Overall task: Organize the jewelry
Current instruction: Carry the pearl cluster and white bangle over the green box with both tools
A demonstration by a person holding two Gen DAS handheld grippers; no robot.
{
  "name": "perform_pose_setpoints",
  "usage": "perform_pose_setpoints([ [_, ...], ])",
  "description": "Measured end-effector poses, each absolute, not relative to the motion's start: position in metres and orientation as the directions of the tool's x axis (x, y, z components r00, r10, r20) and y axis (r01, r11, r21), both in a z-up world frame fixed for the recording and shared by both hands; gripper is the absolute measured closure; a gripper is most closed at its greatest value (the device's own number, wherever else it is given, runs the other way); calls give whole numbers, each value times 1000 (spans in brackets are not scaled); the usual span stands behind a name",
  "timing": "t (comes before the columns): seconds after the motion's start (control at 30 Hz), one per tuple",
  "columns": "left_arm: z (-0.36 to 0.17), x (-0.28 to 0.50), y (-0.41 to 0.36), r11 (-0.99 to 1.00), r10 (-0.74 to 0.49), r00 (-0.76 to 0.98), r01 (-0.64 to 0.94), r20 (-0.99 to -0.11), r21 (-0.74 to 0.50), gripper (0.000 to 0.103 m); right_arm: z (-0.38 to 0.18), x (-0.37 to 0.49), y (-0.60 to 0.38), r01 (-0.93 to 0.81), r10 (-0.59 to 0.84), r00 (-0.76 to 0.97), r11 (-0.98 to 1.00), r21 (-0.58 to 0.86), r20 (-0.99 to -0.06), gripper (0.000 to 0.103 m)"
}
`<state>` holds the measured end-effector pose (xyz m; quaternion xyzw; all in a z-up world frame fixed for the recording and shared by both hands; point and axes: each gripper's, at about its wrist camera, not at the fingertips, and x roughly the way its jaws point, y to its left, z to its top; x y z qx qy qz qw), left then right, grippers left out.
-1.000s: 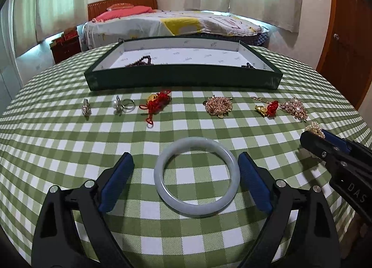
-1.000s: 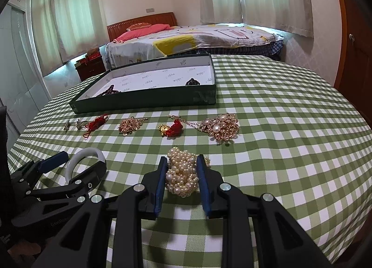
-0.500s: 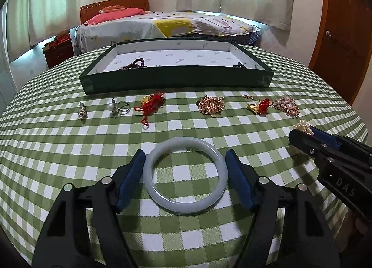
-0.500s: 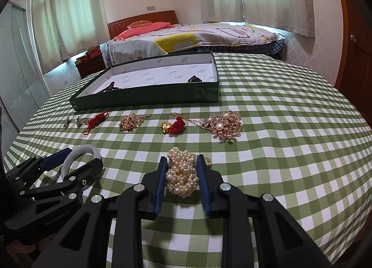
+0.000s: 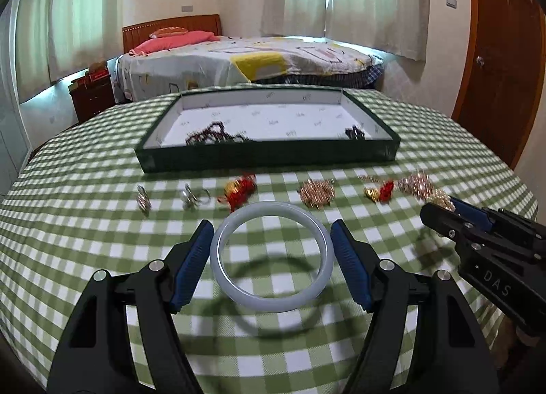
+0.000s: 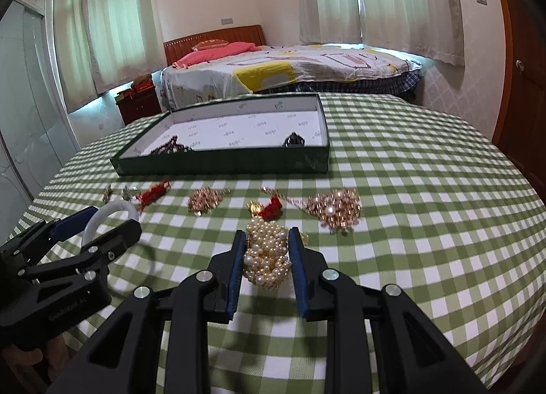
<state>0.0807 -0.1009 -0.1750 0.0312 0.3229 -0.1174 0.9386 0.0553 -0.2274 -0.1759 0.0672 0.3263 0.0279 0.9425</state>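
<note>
My left gripper (image 5: pixel 271 257) is shut on a pale jade bangle (image 5: pixel 273 301) and holds it above the checked tablecloth, its shadow below it. My right gripper (image 6: pixel 268 255) is shut on a cluster of pearls (image 6: pixel 266 257), also lifted off the cloth. The left gripper shows at the left in the right wrist view (image 6: pixel 99 233); the right one shows at the right in the left wrist view (image 5: pixel 440 211). The dark green tray (image 5: pixel 266 158) with a white lining stands farther back, holding dark beads (image 5: pixel 211 136) and a small dark piece (image 5: pixel 355 132).
A row of jewelry lies in front of the tray: a small silver piece (image 5: pixel 143 201), a ring (image 5: pixel 194 197), a red knot charm (image 5: pixel 239 191), a gold cluster (image 5: pixel 317 192), a red and gold charm (image 5: pixel 380 191), a gold pearl brooch (image 6: pixel 336 206). A bed stands beyond the table.
Both grippers have risen off the cloth with their loads: the bangle and the pearls now hang above the table. The left jaws closed onto the bangle.
</note>
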Motion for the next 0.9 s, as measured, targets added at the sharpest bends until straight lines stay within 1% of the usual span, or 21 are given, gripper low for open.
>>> perform_pose_setpoints([
  [0.2,-146,104,-89,974,-206,792,226,-574,-38,34,-146,75,-230,-17,103,818,988,154,-567,77],
  [0.37,-125,144,-82,973,-222,796,221,-563,-72,34,-118,109,-232,-29,115,848,985,171,-518,77],
  [0.6,-107,213,-81,978,-192,819,208,-541,-32,34,-92,181,-230,-59,114,873,990,130,-474,77],
  [0.7,-107,242,-82,977,-191,808,209,-558,-32,34,-92,211,-229,-69,115,871,991,112,-478,77],
  [0.9,-125,310,-84,980,-163,765,199,-623,-13,34,-110,269,-232,-63,105,840,993,96,-532,77],
])
